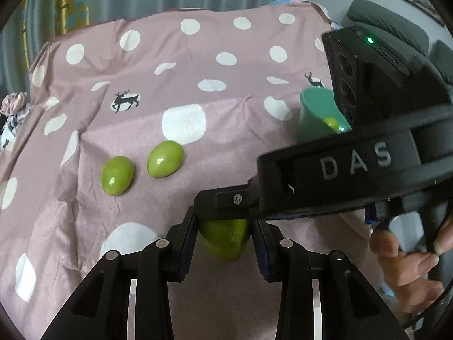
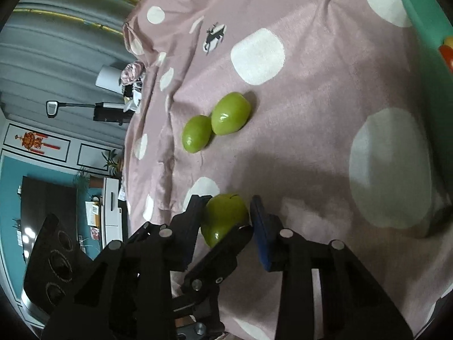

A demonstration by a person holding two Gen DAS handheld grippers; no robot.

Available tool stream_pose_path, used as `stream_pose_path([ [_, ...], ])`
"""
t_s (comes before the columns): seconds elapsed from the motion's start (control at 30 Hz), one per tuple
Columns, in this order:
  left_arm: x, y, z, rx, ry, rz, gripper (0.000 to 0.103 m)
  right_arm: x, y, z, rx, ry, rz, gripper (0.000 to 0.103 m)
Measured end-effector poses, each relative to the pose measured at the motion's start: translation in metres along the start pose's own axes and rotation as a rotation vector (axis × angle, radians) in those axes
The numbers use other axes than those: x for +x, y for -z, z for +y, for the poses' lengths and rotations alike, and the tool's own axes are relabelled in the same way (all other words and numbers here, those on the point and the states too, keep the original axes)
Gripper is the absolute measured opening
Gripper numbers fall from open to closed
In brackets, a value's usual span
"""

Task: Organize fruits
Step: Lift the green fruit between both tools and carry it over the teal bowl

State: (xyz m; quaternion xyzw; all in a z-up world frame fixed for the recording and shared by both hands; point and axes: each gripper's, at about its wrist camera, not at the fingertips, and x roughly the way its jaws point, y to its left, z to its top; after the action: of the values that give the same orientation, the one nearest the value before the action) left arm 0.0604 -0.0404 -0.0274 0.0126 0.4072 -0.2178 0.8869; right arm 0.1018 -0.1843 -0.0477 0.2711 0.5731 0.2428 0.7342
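A green fruit (image 1: 223, 240) sits between the fingers of both grippers on the pink dotted cloth (image 1: 198, 85). My left gripper (image 1: 223, 235) is closed against its sides. My right gripper (image 2: 226, 218) crosses over it from the right; its body (image 1: 354, 167) covers the fruit's top in the left wrist view, and its fingers stand around the same fruit (image 2: 223, 218) with a small gap on the right side. Two more green fruits (image 1: 117, 175) (image 1: 165, 158) lie side by side farther out. A teal bowl (image 1: 314, 113) at the right holds a green fruit (image 1: 330, 122).
The teal bowl (image 2: 427, 28) shows at the right wrist view's upper right with red and yellow fruit (image 2: 447, 52) inside. The cloth's left edge drops off toward curtains and room furniture. A person's hand (image 1: 407, 257) holds the right gripper's handle.
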Motion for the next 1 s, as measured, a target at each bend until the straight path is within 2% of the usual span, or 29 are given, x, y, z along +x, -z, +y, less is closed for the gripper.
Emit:
stream_pose_path([
  [0.23, -0.022, -0.024, -0.033, 0.076, 0.016, -0.098, 0.037, -0.054, 0.002, 0.003, -0.005, -0.044, -0.143, 0.035],
  [0.43, -0.025, -0.055, -0.086, 0.150, 0.101, -0.152, 0.037, -0.116, 0.004, -0.016, 0.015, -0.050, -0.286, 0.035],
  [0.6, -0.002, -0.076, -0.135, 0.208, 0.163, -0.128, 0.037, -0.161, 0.005, -0.054, 0.096, -0.017, -0.380, 0.035],
  [0.77, 0.020, -0.081, -0.174, 0.251, 0.195, -0.088, 0.037, -0.184, 0.008, -0.097, 0.214, -0.038, -0.396, 0.035],
  [0.9, 0.025, -0.080, -0.192, 0.270, 0.186, -0.079, 0.037, -0.198, 0.013, -0.104, 0.234, 0.030, -0.417, 0.036],
  [1.0, 0.025, -0.079, -0.197, 0.272, 0.186, -0.077, 0.037, -0.205, 0.018, -0.108, 0.248, 0.013, -0.429, 0.036],
])
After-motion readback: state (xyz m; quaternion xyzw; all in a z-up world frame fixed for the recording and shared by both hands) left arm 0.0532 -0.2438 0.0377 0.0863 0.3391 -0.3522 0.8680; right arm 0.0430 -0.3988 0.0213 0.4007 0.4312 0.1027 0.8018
